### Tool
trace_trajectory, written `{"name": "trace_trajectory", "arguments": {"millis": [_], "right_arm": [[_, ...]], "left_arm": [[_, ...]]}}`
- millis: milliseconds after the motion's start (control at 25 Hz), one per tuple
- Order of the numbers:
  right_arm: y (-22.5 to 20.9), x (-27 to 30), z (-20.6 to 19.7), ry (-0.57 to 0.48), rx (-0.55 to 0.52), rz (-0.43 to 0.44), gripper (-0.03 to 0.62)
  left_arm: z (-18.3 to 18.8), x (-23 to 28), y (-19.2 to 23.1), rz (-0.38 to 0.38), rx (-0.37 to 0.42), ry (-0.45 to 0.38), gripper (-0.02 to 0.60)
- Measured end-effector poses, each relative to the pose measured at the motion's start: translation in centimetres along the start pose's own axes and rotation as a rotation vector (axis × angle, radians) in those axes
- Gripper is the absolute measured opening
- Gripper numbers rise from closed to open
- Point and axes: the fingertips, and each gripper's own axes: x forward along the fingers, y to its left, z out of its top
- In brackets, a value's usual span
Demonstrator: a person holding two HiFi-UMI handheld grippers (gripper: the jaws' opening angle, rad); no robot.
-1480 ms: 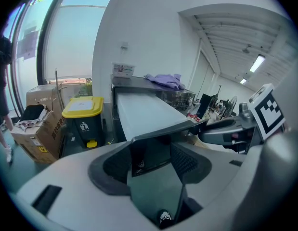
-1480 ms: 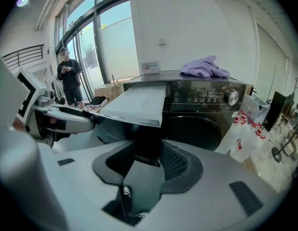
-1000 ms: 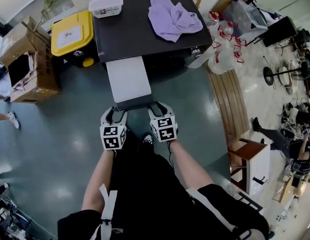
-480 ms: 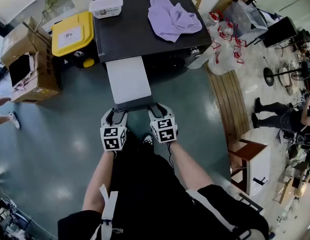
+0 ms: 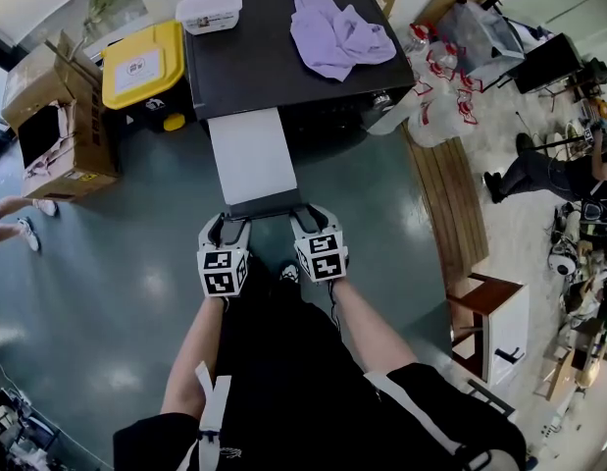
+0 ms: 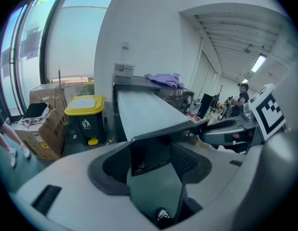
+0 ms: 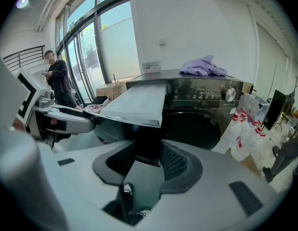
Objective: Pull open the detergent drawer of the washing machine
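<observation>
The black washing machine stands ahead of me, with its long pale detergent drawer drawn far out towards me. The drawer's dark front panel lies between both grippers. My left gripper is shut on the panel's left end, and in the left gripper view the panel fills the gap of that gripper. My right gripper is shut on the right end; in the right gripper view this gripper clasps the panel's corner below the pale drawer.
A purple cloth and a white box lie on the machine's top. A yellow-lidded bin and cardboard boxes stand to the left. Plastic bags and a wooden bench are on the right. Bystanders stand at both sides.
Both grippers and the drawer have kept still. Only bystanders at the left and right edges have shifted.
</observation>
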Motion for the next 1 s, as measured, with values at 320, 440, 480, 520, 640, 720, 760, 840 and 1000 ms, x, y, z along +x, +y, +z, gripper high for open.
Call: {"name": "trace_trajectory", "arguments": {"millis": [320, 440, 480, 520, 640, 720, 760, 840, 1000], "right_arm": [[-0.15, -0.32, -0.24, -0.002, 0.001, 0.003, 0.163], [-0.16, -0.34, -0.29, -0.002, 0.004, 0.003, 0.163], [-0.13, -0.30, -0.34, -0.001, 0.004, 0.003, 0.163], [-0.12, -0.25, -0.40, 0.000, 0.004, 0.004, 0.163], [-0.18, -0.22, -0.43, 0.000, 0.004, 0.006, 0.161], [-0.22, -0.33, -0.50, 0.000, 0.003, 0.006, 0.161], [-0.21, -0.39, -0.58, 0.001, 0.003, 0.007, 0.161], [-0.18, -0.42, -0.71, 0.002, 0.003, 0.009, 0.161], [-0.13, -0.14, -0.81, 0.003, 0.005, 0.012, 0.161]], "left_arm": [[-0.16, -0.17, -0.40, 0.003, 0.000, 0.002, 0.250], [-0.30, -0.17, -0.44, 0.003, 0.000, 0.005, 0.250], [-0.33, -0.15, -0.40, 0.003, 0.000, 0.005, 0.250], [-0.36, -0.13, -0.37, 0.003, 0.000, 0.005, 0.250], [-0.41, -0.08, -0.42, 0.004, 0.001, 0.007, 0.250], [-0.47, -0.14, -0.54, 0.005, 0.001, 0.008, 0.250], [-0.53, -0.18, -0.60, 0.005, 0.001, 0.009, 0.250], [-0.61, -0.23, -0.62, 0.006, 0.002, 0.009, 0.250], [-0.81, -0.10, -0.46, 0.010, 0.005, 0.011, 0.250]]}}
